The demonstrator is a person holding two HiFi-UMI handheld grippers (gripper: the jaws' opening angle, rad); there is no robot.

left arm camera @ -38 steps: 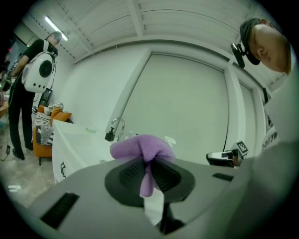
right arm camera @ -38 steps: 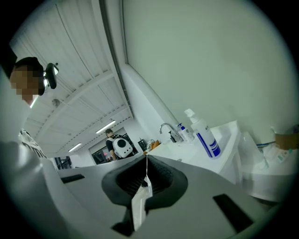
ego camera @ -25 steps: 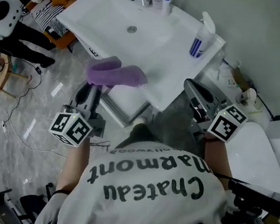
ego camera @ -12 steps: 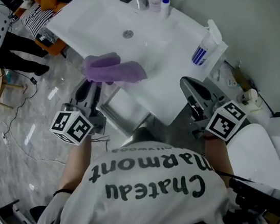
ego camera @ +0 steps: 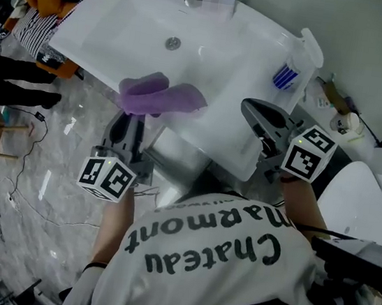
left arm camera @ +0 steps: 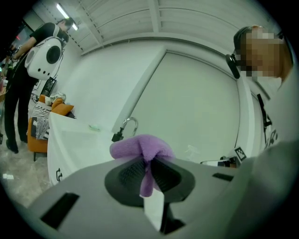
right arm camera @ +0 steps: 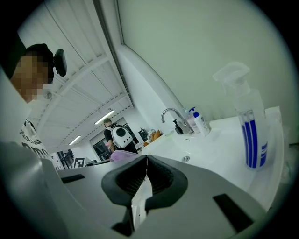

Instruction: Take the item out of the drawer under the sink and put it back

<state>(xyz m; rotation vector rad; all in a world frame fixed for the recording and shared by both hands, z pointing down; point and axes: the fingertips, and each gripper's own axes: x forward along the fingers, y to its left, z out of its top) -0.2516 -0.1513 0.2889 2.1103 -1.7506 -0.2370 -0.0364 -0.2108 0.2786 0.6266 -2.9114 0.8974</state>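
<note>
Two tools reach out ahead of you over your white printed shirt [ego camera: 218,258], each carrying its cube of square markers. Your left tool [ego camera: 135,111] [left arm camera: 148,161] is clamped on the purple cloth [ego camera: 163,97] [left arm camera: 142,145]. A fold of it hangs pinched between the ribbed pads, and the rest bunches out past the tips. The cloth is held in the air at the near rim of the sink [ego camera: 123,29], above the grey marbled floor [ego camera: 48,163] and touching no surface.

Your right tool [ego camera: 252,109] [right arm camera: 146,161] has its jaws pressed together with nothing between them, and it sits over the sink's near right corner.

Between the two tools, under the sink's near rim, a pale box shape [ego camera: 180,155] juts out. It looks like the drawer, though your shirt and the tools hide much of it.

Further off, a spray bottle [ego camera: 297,61] [right arm camera: 250,126] with blue stripes stands upright on the sink's right end. At the far edge a curved faucet [right arm camera: 170,114] rises beside two small pump bottles [right arm camera: 198,122].

Off to the left, a person in dark trousers [ego camera: 17,82] stands on the floor, well apart from the sink.
</note>
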